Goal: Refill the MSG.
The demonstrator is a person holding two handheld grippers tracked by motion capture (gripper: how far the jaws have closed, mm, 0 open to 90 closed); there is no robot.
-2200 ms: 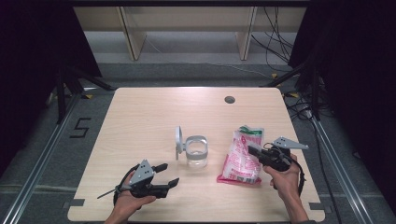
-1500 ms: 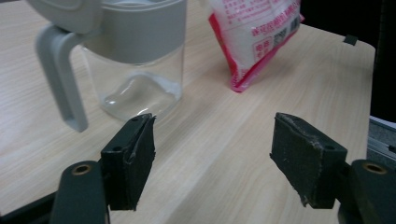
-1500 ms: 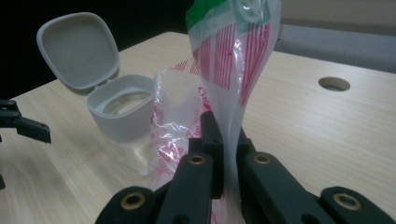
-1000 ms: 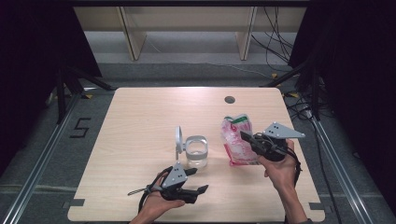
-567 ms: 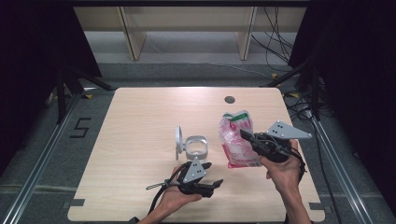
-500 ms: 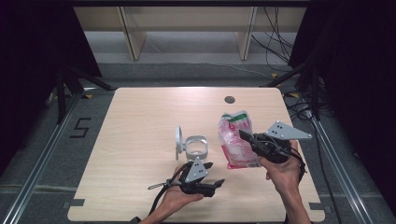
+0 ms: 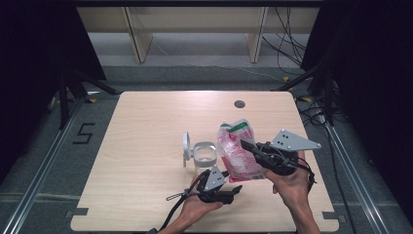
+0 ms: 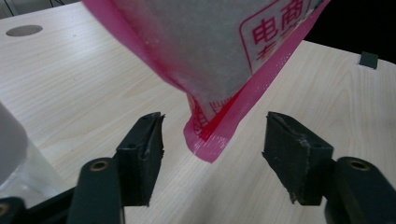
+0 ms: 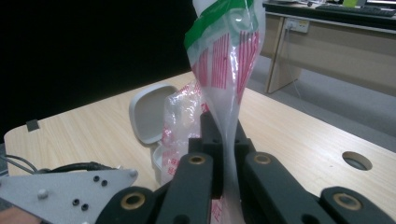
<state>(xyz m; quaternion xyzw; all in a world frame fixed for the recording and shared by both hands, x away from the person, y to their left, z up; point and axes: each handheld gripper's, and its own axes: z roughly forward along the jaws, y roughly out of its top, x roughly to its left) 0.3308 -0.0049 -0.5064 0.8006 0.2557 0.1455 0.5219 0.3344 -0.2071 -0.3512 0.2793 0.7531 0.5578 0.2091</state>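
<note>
A pink and white plastic bag [image 7: 235, 150] with a green top band hangs lifted off the table, and my right gripper [image 7: 249, 146] is shut on its side. In the right gripper view the bag [image 9: 224, 79] is pinched between the two black jaws. My left gripper [image 7: 235, 190] is open just below the bag's lower corner [image 8: 210, 148], which hangs between its fingers [image 8: 142, 151] without touching them. A clear container [image 7: 205, 153] with its grey hinged lid [image 7: 186, 145] standing open sits on the table left of the bag.
The wooden table [image 7: 146, 131] has a round cable hole [image 7: 239, 104] near its far edge. A small dark block [image 8: 368, 59] lies on the table's edge in the left gripper view. Dark curtains and stands flank the table, with shelving behind.
My left gripper has moved right along the near edge to under the bag. The right gripper has lifted the bag off the table and tilted it upright.
</note>
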